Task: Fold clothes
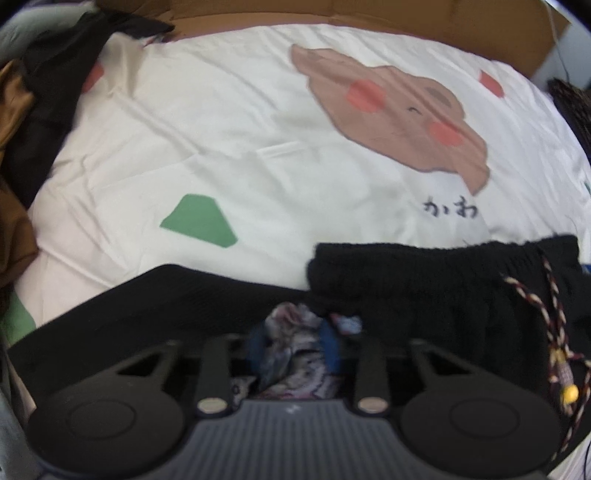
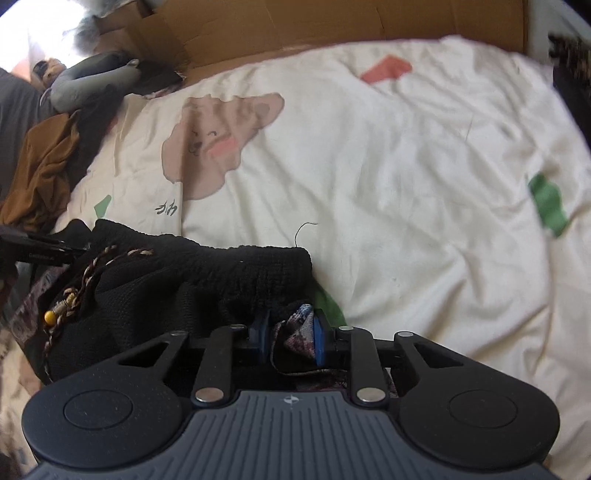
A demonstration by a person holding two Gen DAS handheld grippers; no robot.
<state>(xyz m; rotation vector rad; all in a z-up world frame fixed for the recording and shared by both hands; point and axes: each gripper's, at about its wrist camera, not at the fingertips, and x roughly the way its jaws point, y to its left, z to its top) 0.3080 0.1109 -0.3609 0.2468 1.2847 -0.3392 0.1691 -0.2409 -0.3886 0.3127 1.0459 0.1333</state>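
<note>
A garment with a black ribbed waistband (image 1: pixel 424 280) and a braided drawstring (image 1: pixel 554 321) ending in a yellow bead lies at the near edge of the bed. Its patterned cloth (image 1: pixel 291 373) is bunched between the blue pads of my left gripper (image 1: pixel 293 343), which is shut on it. In the right wrist view the same waistband (image 2: pixel 221 266) and drawstring (image 2: pixel 92 273) sit left of my right gripper (image 2: pixel 290 334). That gripper's blue pads press on a fold of the patterned cloth (image 2: pixel 299 343).
The cream bedsheet (image 1: pixel 258 147) carries a brown bear print, green and red patches. A heap of brown and black clothes (image 1: pixel 22 122) lies along the left edge. Cardboard (image 2: pixel 332 26) lines the far side. A dark item (image 2: pixel 572 74) sits at the right edge.
</note>
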